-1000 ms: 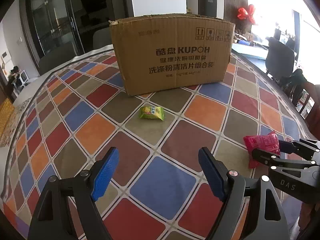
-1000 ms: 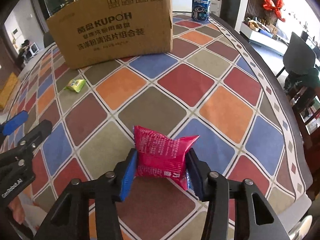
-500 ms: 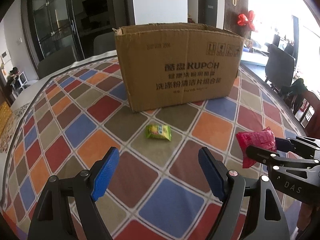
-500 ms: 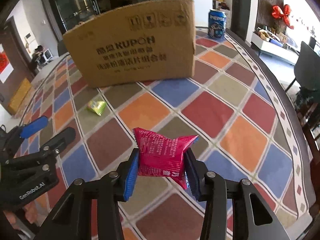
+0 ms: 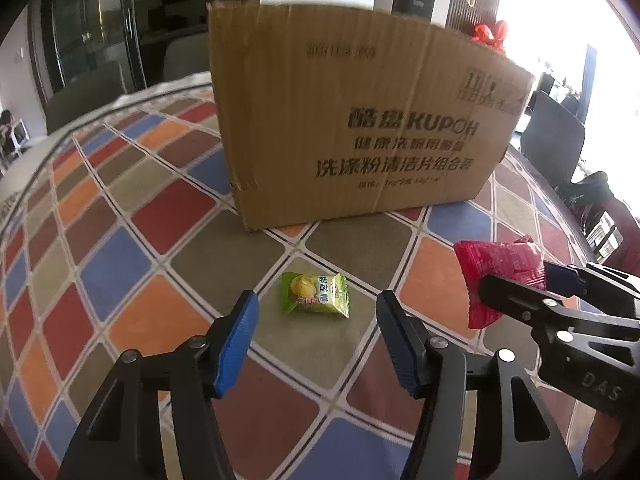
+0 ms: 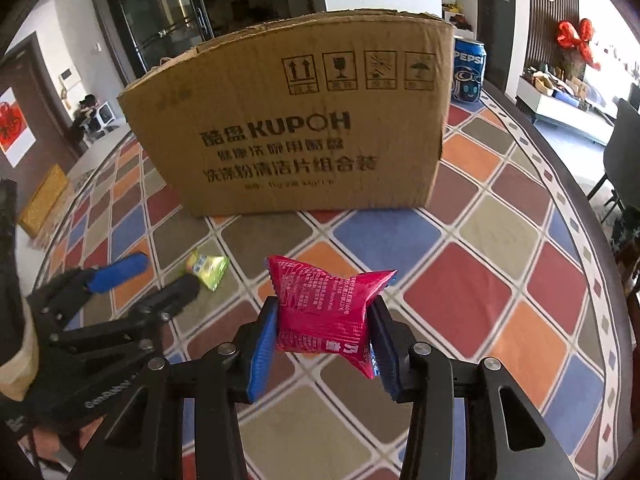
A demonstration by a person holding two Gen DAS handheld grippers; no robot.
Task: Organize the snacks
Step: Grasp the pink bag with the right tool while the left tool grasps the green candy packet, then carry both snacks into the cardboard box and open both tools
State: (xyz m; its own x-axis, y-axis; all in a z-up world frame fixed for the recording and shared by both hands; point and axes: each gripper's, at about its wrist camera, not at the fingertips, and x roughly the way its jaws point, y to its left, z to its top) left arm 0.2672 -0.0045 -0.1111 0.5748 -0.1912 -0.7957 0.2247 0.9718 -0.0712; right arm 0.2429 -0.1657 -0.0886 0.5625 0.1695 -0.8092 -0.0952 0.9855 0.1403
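Note:
A small green snack packet (image 5: 314,294) lies on the chequered tablecloth (image 5: 120,248), just ahead of and between the tips of my left gripper (image 5: 316,312). The jaws are closing and the blue pads (image 5: 240,328) stand apart from the packet. My right gripper (image 6: 324,320) is shut on a red snack packet (image 6: 324,308), held above the table. In the left wrist view the red packet (image 5: 500,264) hangs at the right. In the right wrist view the left gripper (image 6: 156,280) sits by the green packet (image 6: 208,266). An open-topped cardboard box (image 5: 360,120) stands behind; its inside is hidden.
A blue Pepsi can (image 6: 468,72) stands behind the right corner of the box (image 6: 300,128). The table's curved edge (image 6: 592,264) runs down the right side, with dark chairs (image 5: 552,140) beyond it. A gloved hand (image 6: 16,360) holds the left gripper.
Both grippers have moved toward the box. The green packet now lies between the left fingertips, whose jaws have narrowed. The red packet stays gripped and has risen a little.

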